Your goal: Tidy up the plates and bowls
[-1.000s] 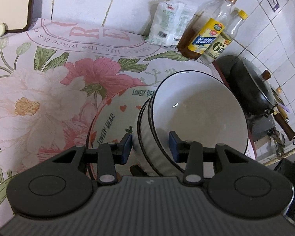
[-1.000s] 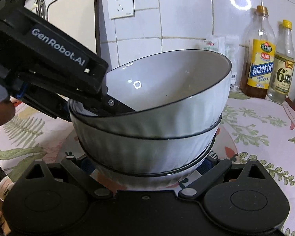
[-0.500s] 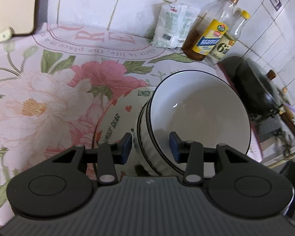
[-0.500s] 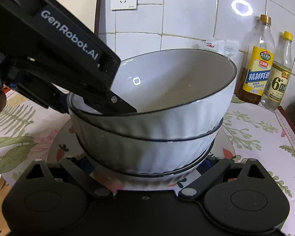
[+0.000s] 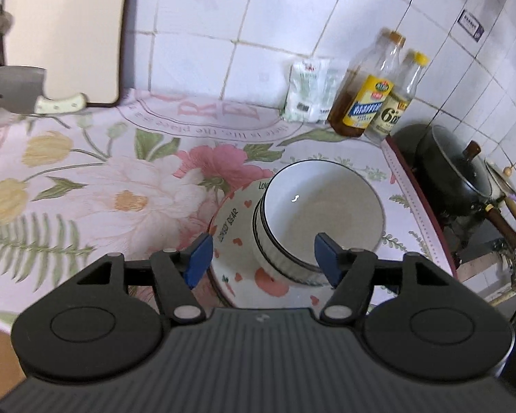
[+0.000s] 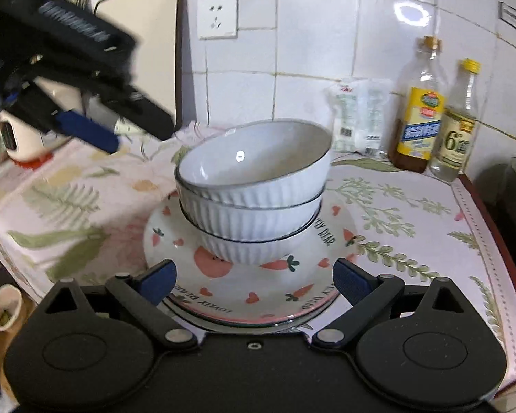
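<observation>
In the left wrist view the left gripper (image 5: 262, 255) sits at the lower centre of the frame with its blue fingers (image 5: 199, 253) spread wide and holding nothing. The stack of bowls (image 5: 318, 220) lies just above and between the two pads, slightly right of centre, with the right pad overlapping the near rim in the picture; whether it touches cannot be told. In the right wrist view that same gripper appears blurred in the upper left of the frame, well clear of the stack.

The right gripper (image 6: 256, 280) is at the lower centre of its own view, fingers (image 6: 158, 280) likewise released and wide apart. They stand either side of the near edge of the plate (image 6: 223, 296), close to its rim; contact cannot be told. The stack of bowls (image 6: 254, 189) is above the gap between them, in the middle of the frame.

The bowls are white with ribbed outer walls and thin dark rims, three nested one inside another, the top one tilted a little toward the left. They rest on the plate, which is white with pink hearts, carrots and the words "LOVELY BEAR" around its edge. The plate sits on a floral tablecloth (image 5: 96, 186).

Toward the upper right of both views two bottles (image 6: 421, 127) and a white packet (image 6: 357, 120) stand against the tiled wall (image 5: 258, 17).
</observation>
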The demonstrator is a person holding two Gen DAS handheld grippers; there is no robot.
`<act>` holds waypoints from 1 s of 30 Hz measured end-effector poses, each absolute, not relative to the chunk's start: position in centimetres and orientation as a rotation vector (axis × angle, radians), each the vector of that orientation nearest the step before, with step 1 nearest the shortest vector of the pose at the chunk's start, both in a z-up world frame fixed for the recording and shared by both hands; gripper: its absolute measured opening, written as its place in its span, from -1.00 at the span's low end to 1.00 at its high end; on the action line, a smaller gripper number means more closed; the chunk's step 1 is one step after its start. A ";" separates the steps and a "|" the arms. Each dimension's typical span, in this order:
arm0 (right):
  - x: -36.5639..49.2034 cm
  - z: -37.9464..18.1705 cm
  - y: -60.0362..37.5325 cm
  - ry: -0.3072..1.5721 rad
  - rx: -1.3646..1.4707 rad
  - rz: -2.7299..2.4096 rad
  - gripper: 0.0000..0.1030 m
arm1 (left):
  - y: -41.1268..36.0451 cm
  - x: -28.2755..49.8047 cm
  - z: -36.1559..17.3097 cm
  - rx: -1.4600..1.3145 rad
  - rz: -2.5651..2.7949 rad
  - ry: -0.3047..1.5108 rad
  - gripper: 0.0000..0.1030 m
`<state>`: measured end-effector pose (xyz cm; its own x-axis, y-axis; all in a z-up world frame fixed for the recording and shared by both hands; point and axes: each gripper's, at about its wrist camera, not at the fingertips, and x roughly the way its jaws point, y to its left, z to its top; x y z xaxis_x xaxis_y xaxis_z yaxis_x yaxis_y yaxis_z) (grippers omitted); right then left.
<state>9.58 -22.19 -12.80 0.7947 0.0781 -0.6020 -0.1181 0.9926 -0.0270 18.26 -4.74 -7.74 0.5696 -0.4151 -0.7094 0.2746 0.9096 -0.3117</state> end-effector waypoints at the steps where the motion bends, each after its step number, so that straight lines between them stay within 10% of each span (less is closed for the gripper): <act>1: 9.2 -12.4 -22.4 0.638 -0.057 0.106 0.93 | -4.6 17.5 -7.1 -0.169 -0.403 0.866 0.31; 30: 0.3 0.2 -24.6 0.592 0.082 -0.066 0.93 | -3.4 3.2 0.2 -0.044 -0.257 0.701 0.86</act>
<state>0.30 -24.60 0.16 0.8278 -0.0382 -0.5596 0.0852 0.9947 0.0582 3.23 -3.38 0.23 0.7337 -0.2483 -0.6325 0.2191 0.9676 -0.1257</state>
